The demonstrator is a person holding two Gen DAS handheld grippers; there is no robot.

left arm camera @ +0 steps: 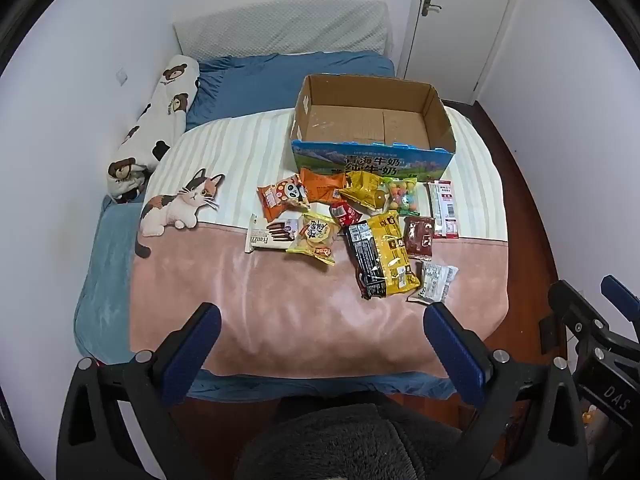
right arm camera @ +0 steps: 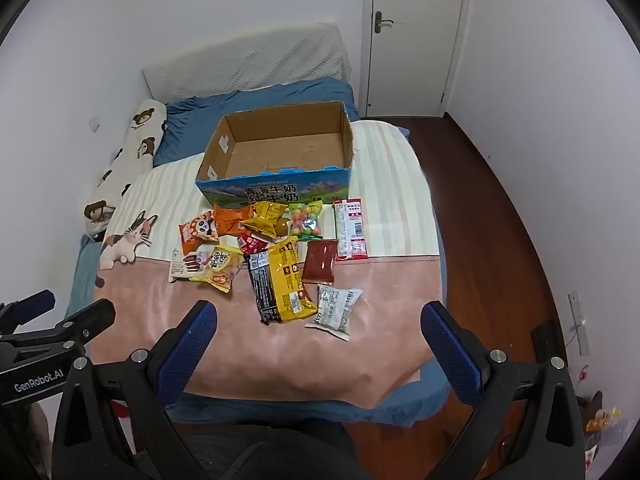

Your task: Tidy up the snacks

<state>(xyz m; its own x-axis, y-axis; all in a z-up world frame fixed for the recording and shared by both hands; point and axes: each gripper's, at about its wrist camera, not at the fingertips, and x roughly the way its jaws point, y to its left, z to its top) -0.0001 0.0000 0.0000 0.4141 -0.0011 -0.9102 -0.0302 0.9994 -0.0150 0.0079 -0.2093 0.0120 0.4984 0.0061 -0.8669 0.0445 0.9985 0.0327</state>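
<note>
Several snack packets lie in a loose heap on a bed's pink and striped blanket (left arm camera: 280, 300), just in front of an empty cardboard box (left arm camera: 372, 120) with a blue printed front. Among them are an orange panda packet (left arm camera: 282, 196), a yellow and black packet (left arm camera: 382, 256), a bag of coloured candies (left arm camera: 402, 196) and a clear packet (right arm camera: 334, 310) nearest me. My left gripper (left arm camera: 322, 322) hovers open above the blanket's near end, short of the heap. My right gripper (right arm camera: 318, 320) is open too, high over the clear packet, with nothing held.
A bear-print pillow (left arm camera: 156, 124) lies along the left wall and a blue quilt (left arm camera: 280, 80) covers the bed's head. Dark wood floor (right arm camera: 492, 216) runs along the bed's right side, with a white door (right arm camera: 412, 32) beyond. A person's dark fuzzy clothing (left arm camera: 352, 440) fills the bottom.
</note>
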